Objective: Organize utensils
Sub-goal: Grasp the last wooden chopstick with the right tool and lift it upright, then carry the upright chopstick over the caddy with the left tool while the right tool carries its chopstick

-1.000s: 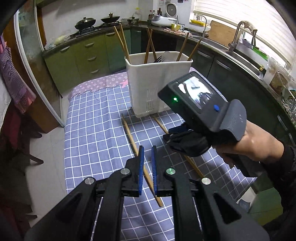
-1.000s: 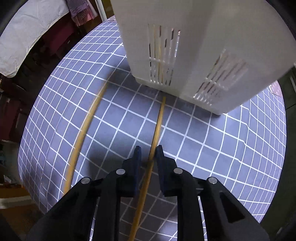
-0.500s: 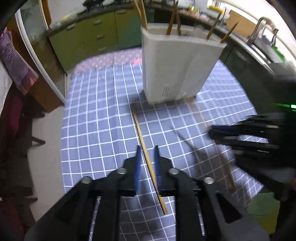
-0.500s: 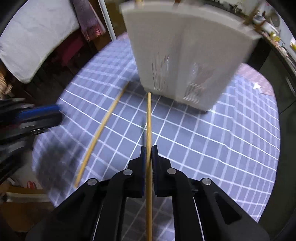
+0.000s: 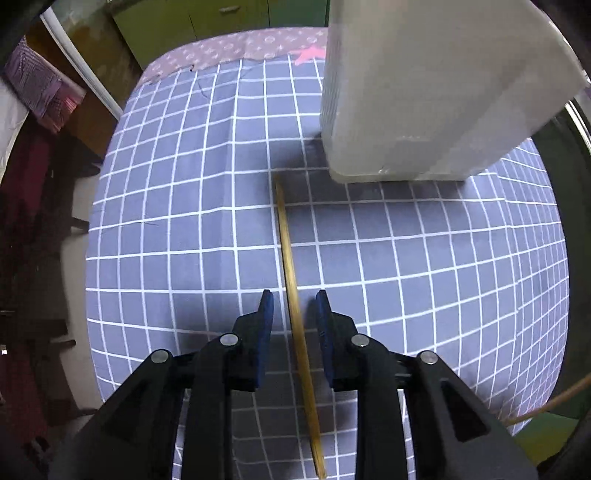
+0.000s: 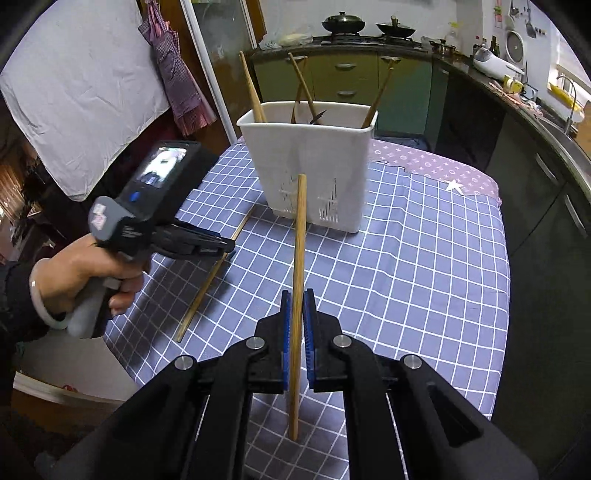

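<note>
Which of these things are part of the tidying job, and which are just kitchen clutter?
Part of the job:
- chopstick held in the right gripper
- chopstick on the cloth, between the left gripper's open jaws
- white utensil holder

Just lying about:
- woks on the stove
- hanging apron
- white sheet

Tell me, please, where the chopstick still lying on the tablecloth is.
In the left wrist view, the chopstick lies between the open left gripper fingers, its far tip near the white holder.
</note>
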A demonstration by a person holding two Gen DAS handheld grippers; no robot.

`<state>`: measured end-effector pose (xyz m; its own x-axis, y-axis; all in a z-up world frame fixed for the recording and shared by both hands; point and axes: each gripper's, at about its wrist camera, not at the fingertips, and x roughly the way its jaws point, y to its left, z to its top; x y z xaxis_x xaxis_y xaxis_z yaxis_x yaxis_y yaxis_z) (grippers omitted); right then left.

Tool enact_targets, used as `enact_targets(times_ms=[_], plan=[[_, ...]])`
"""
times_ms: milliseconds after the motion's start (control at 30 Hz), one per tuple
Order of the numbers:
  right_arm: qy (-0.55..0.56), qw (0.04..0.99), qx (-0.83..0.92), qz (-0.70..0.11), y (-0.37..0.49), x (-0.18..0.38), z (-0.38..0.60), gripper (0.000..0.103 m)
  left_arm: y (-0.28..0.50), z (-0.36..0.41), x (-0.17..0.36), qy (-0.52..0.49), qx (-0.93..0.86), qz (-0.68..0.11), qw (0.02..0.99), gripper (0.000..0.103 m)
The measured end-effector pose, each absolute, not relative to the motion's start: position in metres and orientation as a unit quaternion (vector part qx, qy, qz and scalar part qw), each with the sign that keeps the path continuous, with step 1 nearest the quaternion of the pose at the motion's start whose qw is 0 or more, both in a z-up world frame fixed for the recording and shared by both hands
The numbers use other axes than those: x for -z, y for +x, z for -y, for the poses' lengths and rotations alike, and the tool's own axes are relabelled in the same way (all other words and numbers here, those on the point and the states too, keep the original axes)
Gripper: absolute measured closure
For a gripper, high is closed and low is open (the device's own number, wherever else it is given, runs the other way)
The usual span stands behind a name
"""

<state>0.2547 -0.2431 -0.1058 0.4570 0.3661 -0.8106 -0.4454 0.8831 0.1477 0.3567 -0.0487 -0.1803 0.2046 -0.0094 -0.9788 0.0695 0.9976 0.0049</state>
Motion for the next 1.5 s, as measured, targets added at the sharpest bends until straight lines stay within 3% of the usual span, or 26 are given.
enact_targets(times_ms=[133,267,500,1033,1500], plan=[[-0.041,0.855,-0.242,-0.458,0.25,0.104,0.244,0.096,0.362,0.048,0.187,0.024,0.022,-0.638,0.77,0.081],[-0.039,0.856,-0.244,-0.453,0.248,0.102,0.246,0.096,0.362,0.05,0.187,0.026,0.028,-0.639,0.768,0.096],[-0.03,0.864,-0.245,-0.439,0.241,0.092,0.255,0.096,0.357,0.049,0.178,0.025,0.04,-0.629,0.776,0.097],[-0.039,0.878,-0.236,-0.415,0.212,0.08,0.264,0.096,0.247,0.033,0.06,0.051,0.109,-0.47,0.874,0.097],[-0.051,0.881,-0.234,-0.409,0.202,0.078,0.266,0.096,0.207,0.035,0.032,0.063,0.13,-0.419,0.896,0.097]])
